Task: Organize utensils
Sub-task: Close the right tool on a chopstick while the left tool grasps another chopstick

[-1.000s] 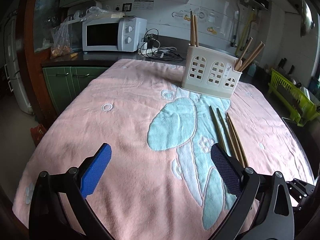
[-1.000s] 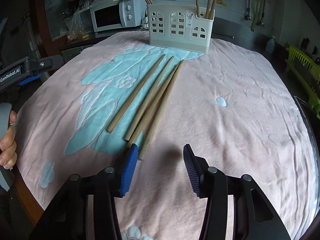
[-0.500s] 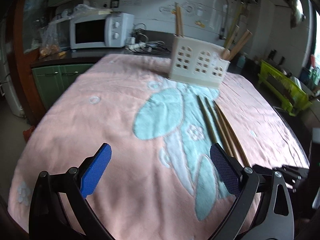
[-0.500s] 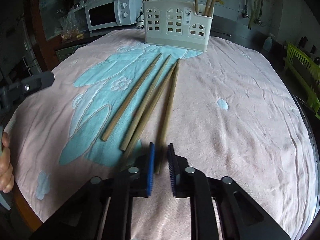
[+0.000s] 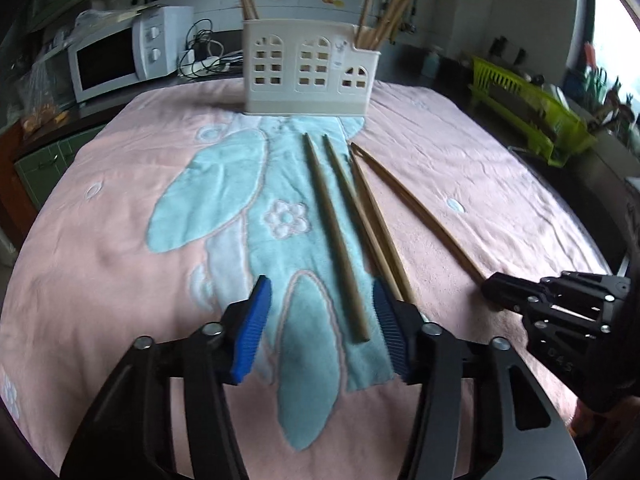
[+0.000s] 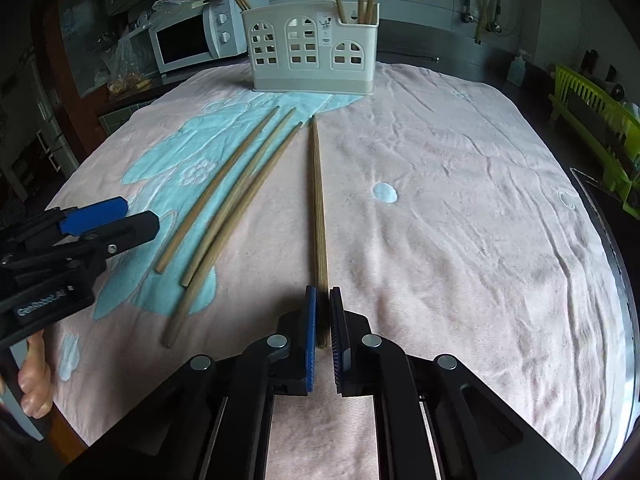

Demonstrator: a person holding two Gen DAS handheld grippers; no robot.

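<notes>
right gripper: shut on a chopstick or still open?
Shut on it. In the right wrist view the right gripper has both blue pads against the near end of the rightmost chopstick, which otherwise lies on the pink towel.

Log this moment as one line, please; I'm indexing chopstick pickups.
right gripper: shut on rightmost chopstick | left gripper: closing around leftmost chopstick, pads not touching | holder: upright, far end

The right gripper (image 6: 322, 334) sits low centre of its frame, jaws pinched together; the left gripper (image 5: 320, 330) — jaws just narrowing, half apart — fills its frame's bottom.
</notes>
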